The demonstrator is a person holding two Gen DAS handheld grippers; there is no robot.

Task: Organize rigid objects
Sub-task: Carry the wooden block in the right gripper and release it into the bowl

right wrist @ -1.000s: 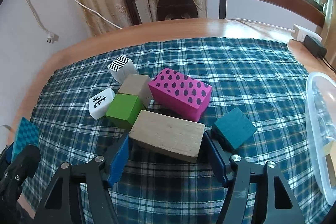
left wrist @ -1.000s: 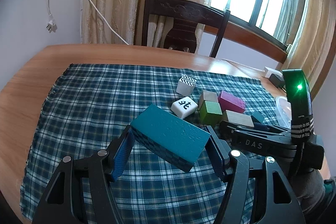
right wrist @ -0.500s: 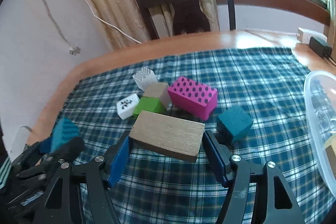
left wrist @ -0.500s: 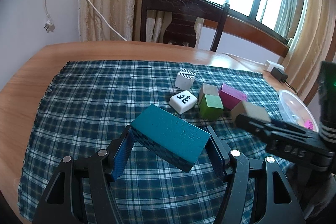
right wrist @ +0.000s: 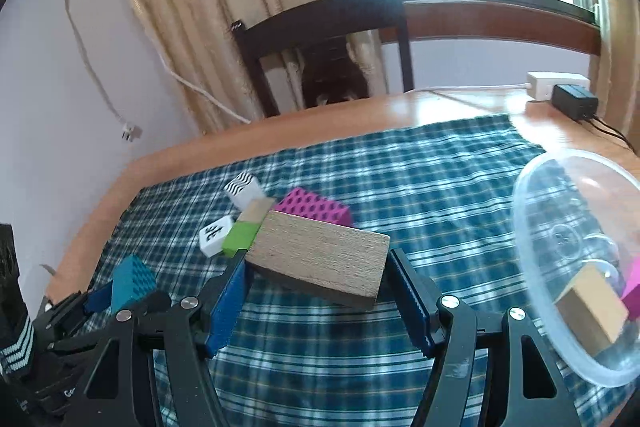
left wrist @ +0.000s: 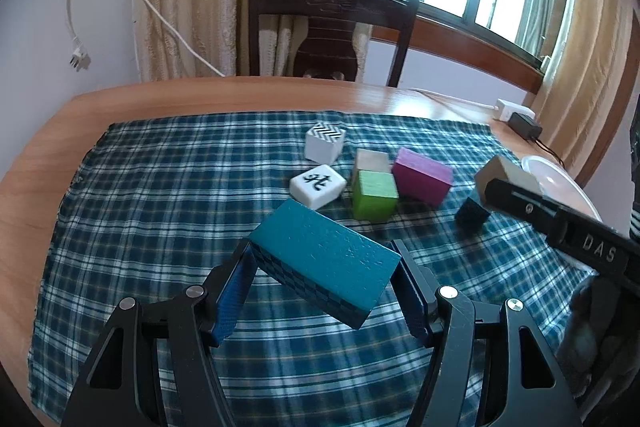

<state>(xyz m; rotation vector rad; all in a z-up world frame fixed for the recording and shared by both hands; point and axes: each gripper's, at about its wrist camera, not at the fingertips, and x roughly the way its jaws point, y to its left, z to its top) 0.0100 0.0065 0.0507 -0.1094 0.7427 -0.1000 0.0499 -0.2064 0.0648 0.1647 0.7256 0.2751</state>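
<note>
My left gripper is shut on a long teal block, held tilted above the plaid cloth. My right gripper is shut on a plain wooden slab, lifted off the cloth; the slab also shows at the right in the left wrist view. On the cloth lie a zigzag white cube, a white tile with a black character, a green cube, a small wooden cube, a magenta block and a small dark teal cube. The clear plastic bowl holds a wooden block and a magenta piece.
The plaid cloth covers a wooden table. A dark chair stands behind it by curtains and a window. A white power strip and black adapter lie at the far right edge.
The right gripper has lifted the wooden slab off the cloth and carried it rightward toward the clear bowl, uncovering the small dark teal cube. The left gripper has shifted slightly with its teal block.
</note>
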